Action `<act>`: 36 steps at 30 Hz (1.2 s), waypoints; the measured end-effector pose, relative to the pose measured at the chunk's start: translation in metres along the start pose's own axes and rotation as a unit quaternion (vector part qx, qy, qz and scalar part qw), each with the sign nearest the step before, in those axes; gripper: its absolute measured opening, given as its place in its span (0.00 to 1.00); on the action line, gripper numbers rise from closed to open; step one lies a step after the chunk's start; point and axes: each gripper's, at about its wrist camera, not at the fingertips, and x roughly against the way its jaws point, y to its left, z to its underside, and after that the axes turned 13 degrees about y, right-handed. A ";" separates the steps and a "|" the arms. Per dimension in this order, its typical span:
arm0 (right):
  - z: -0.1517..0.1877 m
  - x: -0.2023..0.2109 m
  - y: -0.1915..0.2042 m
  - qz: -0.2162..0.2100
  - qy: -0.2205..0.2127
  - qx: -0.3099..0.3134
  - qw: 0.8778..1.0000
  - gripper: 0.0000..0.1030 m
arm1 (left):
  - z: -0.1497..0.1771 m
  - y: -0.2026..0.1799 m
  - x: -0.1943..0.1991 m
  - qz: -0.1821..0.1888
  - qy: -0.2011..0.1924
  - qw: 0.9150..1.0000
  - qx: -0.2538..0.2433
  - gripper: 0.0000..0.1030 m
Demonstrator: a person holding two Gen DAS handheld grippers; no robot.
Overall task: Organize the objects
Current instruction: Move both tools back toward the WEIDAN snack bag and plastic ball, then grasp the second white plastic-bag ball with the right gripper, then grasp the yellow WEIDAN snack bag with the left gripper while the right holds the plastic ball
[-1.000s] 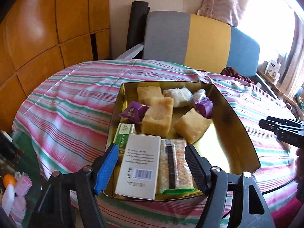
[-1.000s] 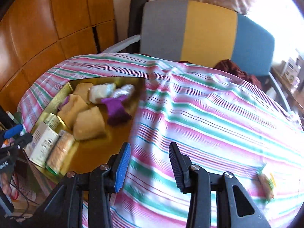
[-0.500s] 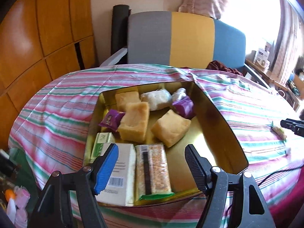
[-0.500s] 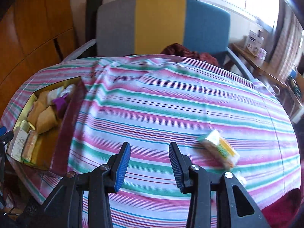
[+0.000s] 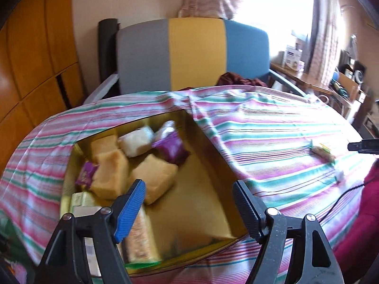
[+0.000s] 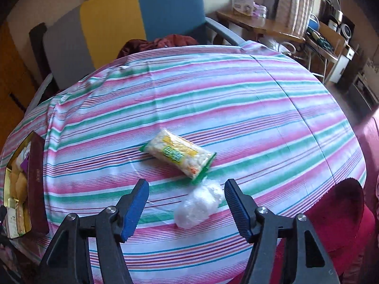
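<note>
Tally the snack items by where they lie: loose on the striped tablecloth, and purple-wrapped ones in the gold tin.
Loose on the tablecloth: 2, the yellow-green snack pack and the clear white-filled packet.
Purple packets in the gold tin: 2.
Total: 4.

Daylight from the window [image 5: 272, 11] blows out the upper right of your left view. Motion blur softens the snacks in the tin [image 5: 213, 156]. Fisheye curvature bends the striped tablecloth [image 6: 213, 99] toward dark corners.
</note>
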 end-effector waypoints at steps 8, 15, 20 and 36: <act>-0.006 -0.043 -0.025 -0.025 0.089 -0.056 0.994 0.72 | -0.014 -0.029 -0.004 0.019 -0.002 0.999 -0.027 0.77; -0.012 -0.081 -0.017 -0.028 0.164 -0.050 0.985 0.37 | -0.027 -0.058 -0.006 0.039 -0.004 0.998 -0.055 0.77; -0.004 -0.062 -0.019 -0.045 0.117 -0.060 0.990 0.36 | -0.039 -0.083 -0.008 0.056 -0.007 0.995 -0.083 0.77; 0.021 0.007 -0.079 -0.192 -0.107 -0.182 0.958 0.36 | -0.093 -0.213 -0.095 0.175 0.138 0.964 -0.143 0.68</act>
